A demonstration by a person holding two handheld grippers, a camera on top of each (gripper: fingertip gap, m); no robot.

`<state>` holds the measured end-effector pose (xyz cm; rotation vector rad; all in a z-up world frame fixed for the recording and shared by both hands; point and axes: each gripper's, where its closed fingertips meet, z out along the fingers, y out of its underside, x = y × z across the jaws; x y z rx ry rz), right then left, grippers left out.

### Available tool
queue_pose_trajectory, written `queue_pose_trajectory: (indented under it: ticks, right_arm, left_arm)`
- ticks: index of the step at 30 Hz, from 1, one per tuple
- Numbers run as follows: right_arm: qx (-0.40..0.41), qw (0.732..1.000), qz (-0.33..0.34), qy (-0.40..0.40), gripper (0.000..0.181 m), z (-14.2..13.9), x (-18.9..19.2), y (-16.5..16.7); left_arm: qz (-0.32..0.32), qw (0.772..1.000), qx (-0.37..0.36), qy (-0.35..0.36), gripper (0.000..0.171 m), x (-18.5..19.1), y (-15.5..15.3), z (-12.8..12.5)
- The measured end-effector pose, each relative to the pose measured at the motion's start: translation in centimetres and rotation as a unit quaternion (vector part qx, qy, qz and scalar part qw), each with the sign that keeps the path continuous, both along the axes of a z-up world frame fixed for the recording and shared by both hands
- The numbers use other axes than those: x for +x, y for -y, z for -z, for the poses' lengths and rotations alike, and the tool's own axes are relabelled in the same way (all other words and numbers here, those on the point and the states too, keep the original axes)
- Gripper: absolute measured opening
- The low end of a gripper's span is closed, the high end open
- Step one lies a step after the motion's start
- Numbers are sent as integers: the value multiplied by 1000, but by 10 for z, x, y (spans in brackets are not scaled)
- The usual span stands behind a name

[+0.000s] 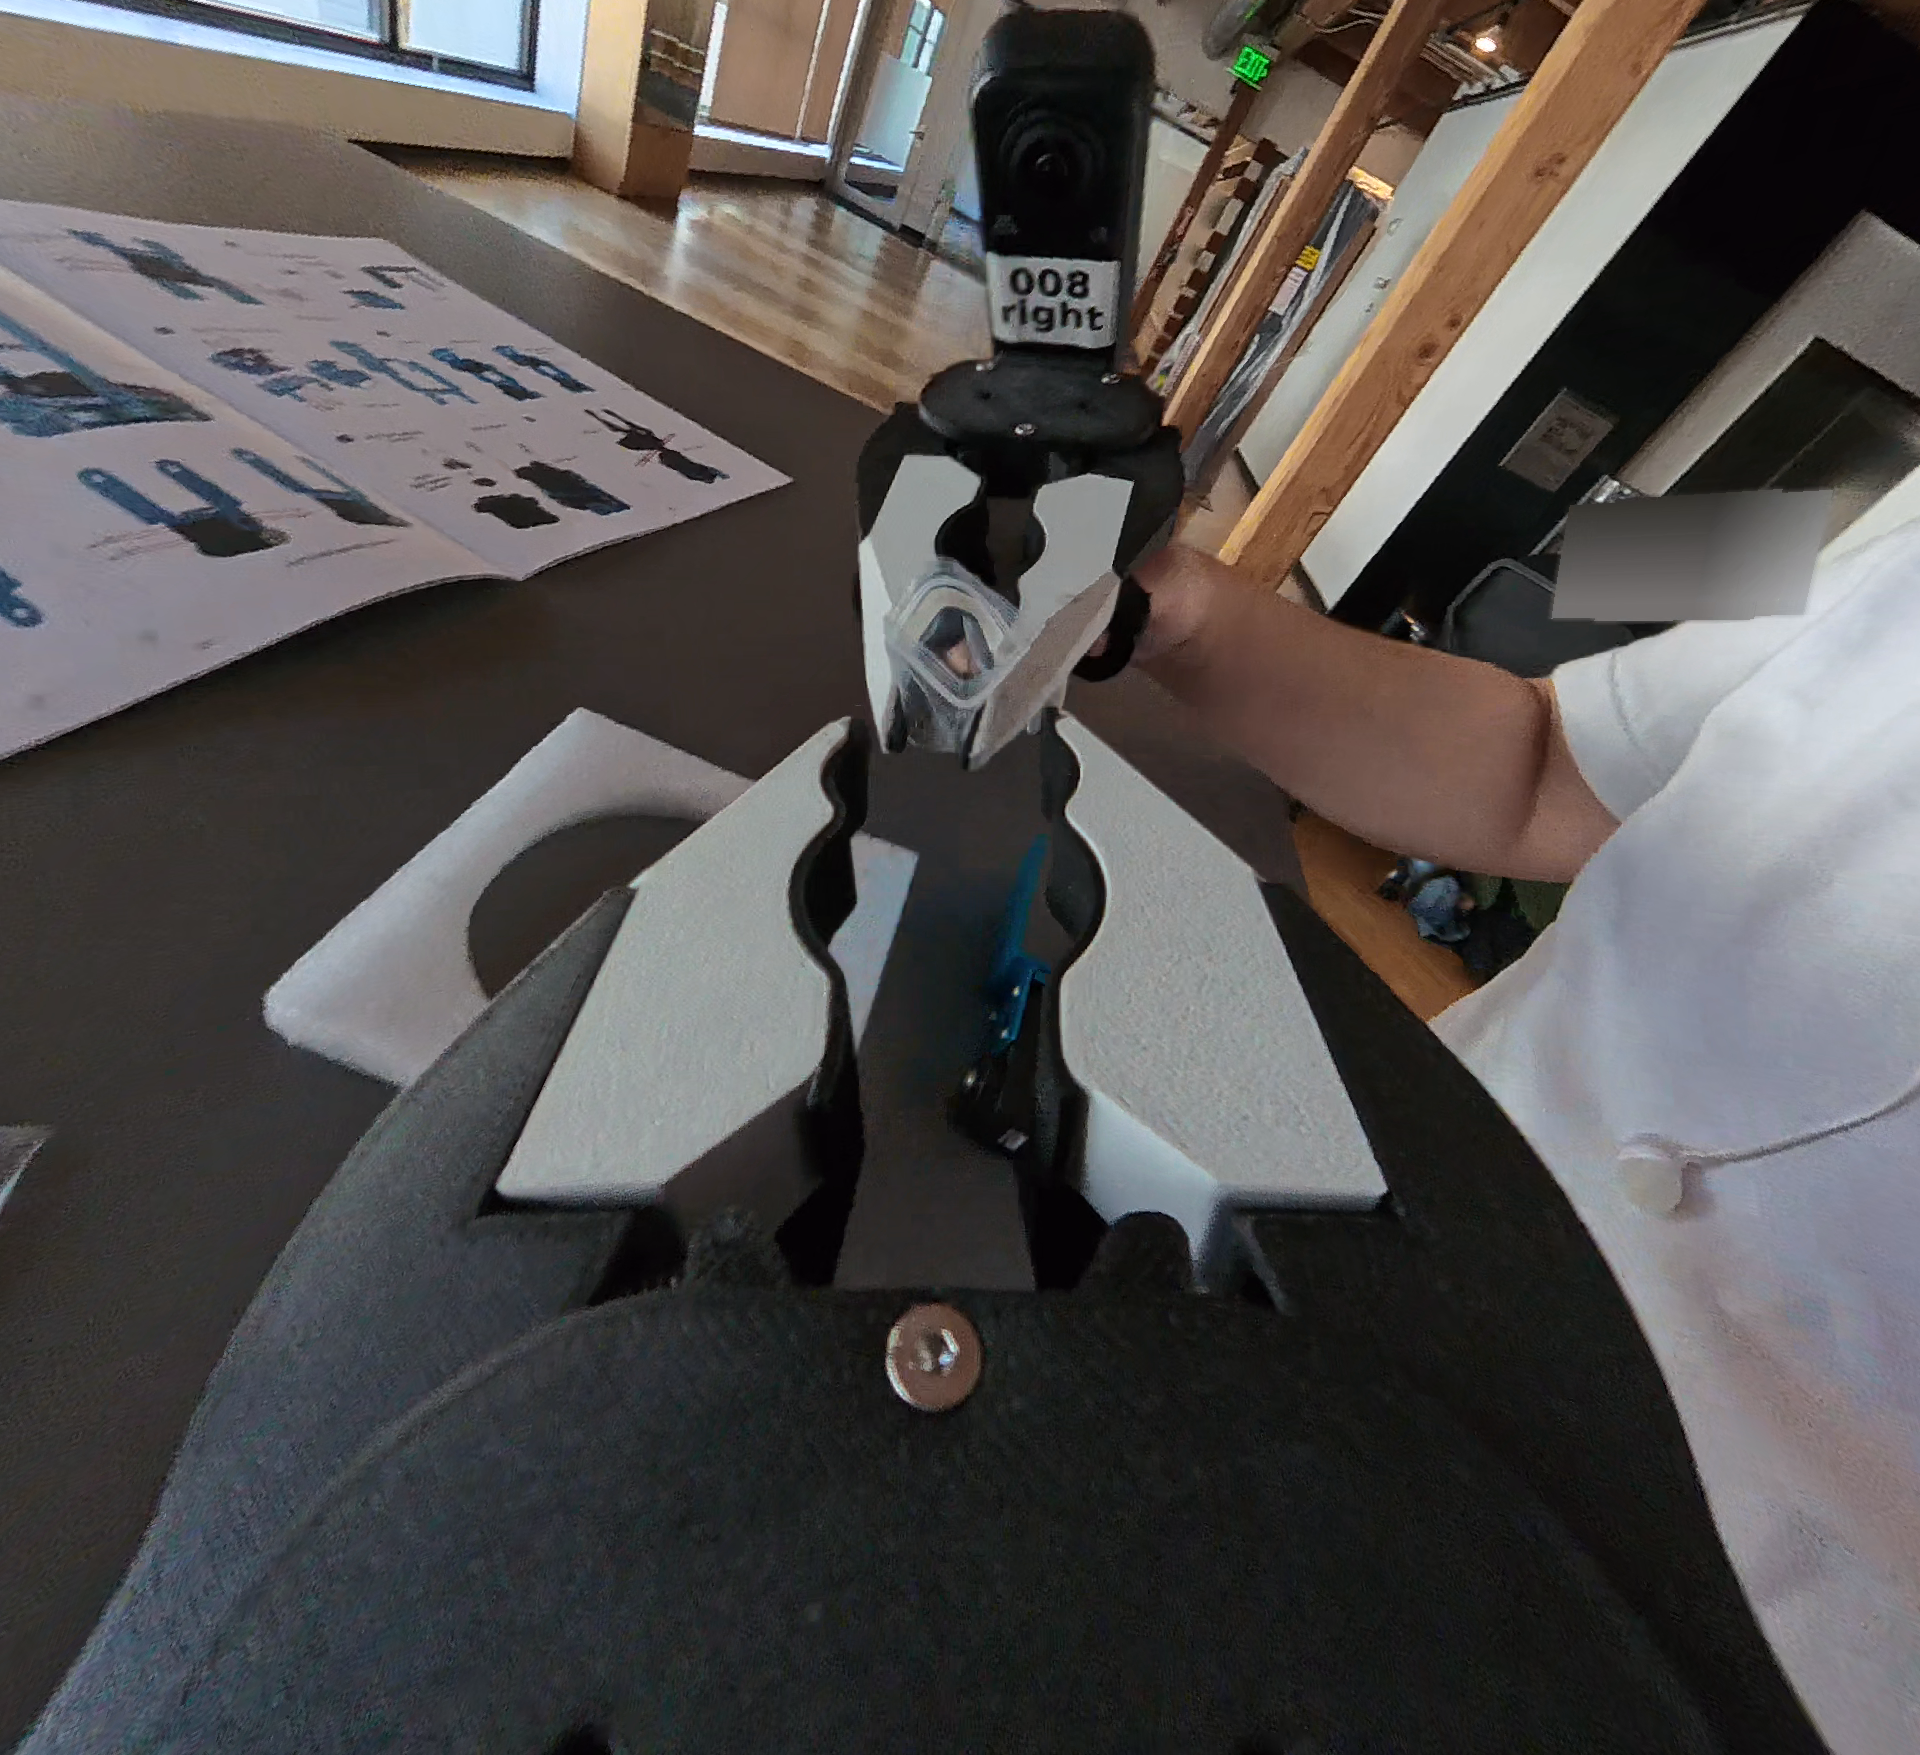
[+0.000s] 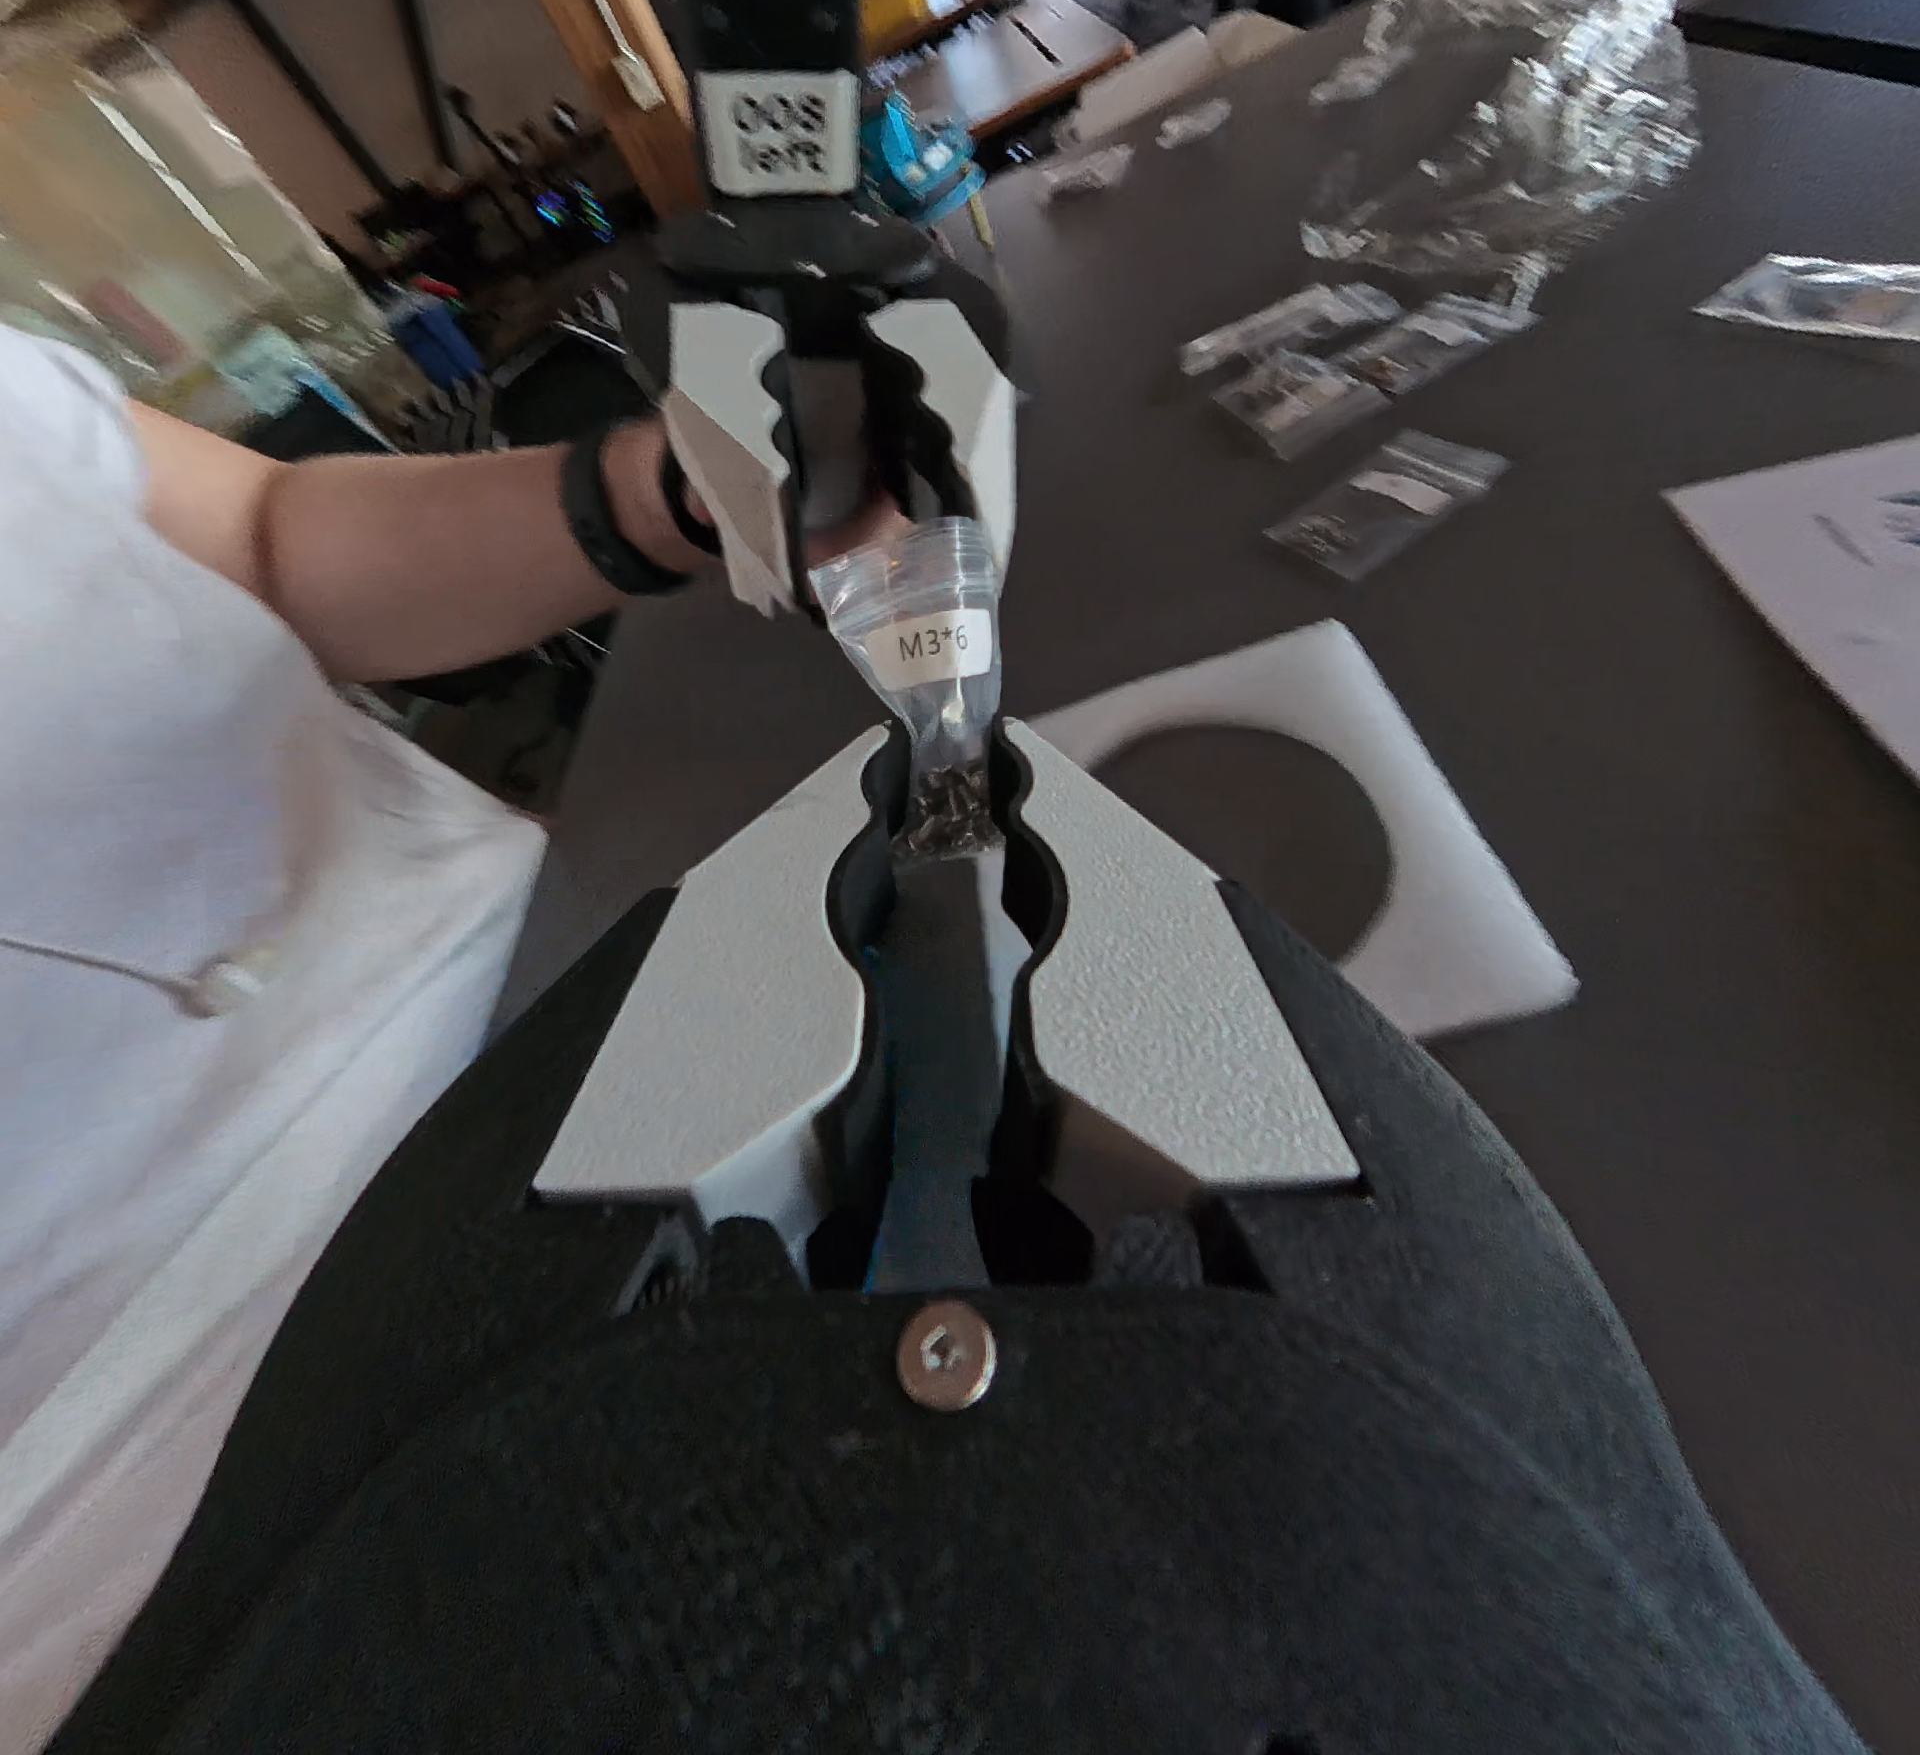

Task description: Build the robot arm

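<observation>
Bag (image 2: 940, 666), clear, labelled, held dark screws; right gripper (image 2: 945, 770) clenched its bottom, left gripper (image 1: 956, 749) stood released.

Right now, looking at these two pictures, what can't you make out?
- Left wrist view: blue part, mostly behind a finger of the left gripper; kind unclear.
- Right wrist view: blur hides whether the left gripper touches the small bag that the right gripper clamps.
- Right wrist view: packets on the table, too blurred to show contents.
- Left wrist view: booklet, cut off by the left edge.
</observation>
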<state>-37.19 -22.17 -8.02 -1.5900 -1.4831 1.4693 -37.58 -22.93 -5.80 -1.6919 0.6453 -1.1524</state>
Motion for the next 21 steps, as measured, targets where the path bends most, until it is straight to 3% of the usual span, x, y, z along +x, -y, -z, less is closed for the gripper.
queue_pose_trajectory:
  ticks: [7, 13, 21]
  right_arm:
    - [124, 981, 56, 141, 14, 37, 33, -45]
    - [228, 951, 41, 205, 14, 55, 38, -49]
    - [288, 928, 22, 235, 14, 62, 36, -47]
  left_arm:
    - [-81, 995, -21, -56, 33, -41, 1, 14]
    - [-124, 989, -37, -73, 33, -55, 18, 25]
    - [-152, 985, -29, -73, 34, -62, 27, 23]
